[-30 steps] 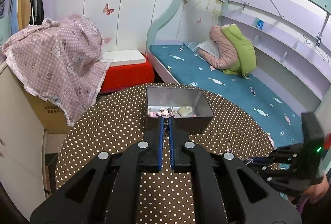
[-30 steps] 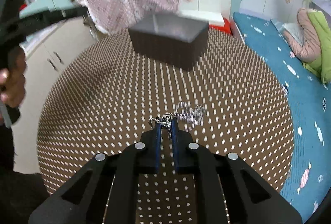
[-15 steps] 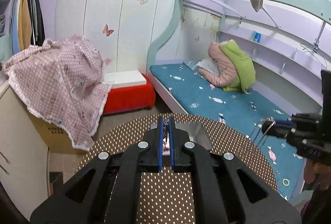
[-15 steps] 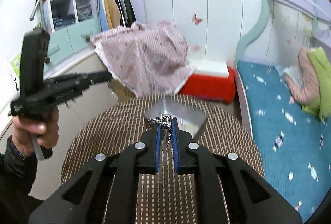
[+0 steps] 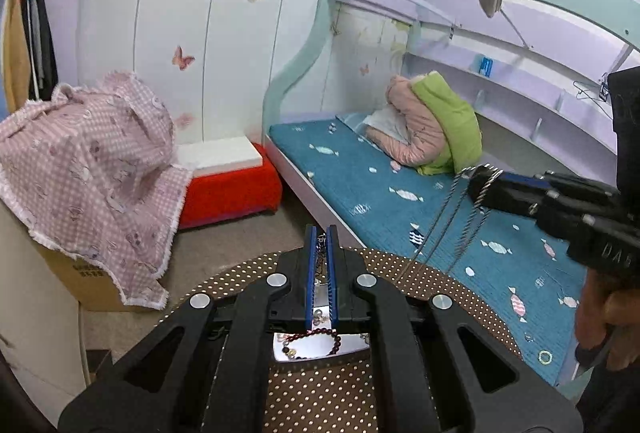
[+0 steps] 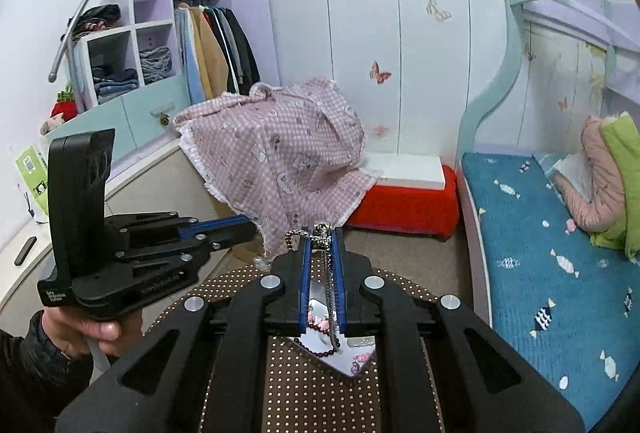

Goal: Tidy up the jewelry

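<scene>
Right tongs clenched on silver chain, dangled over metal tin on dotted counter. Left tongs clenched on small chain piece.

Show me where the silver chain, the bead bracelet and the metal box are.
silver chain [image 6: 329,285]: right wrist view, hanging strand between the tongs.
bead bracelet [image 5: 316,332]: left wrist view, dark beads on top.
metal box [image 6: 352,367]: right wrist view, near corner.

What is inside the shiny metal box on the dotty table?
Inside the metal box lies a dark red bead bracelet, plus some small pink pieces. The black claws cover most of the box, so anything else in it is hidden.
</scene>
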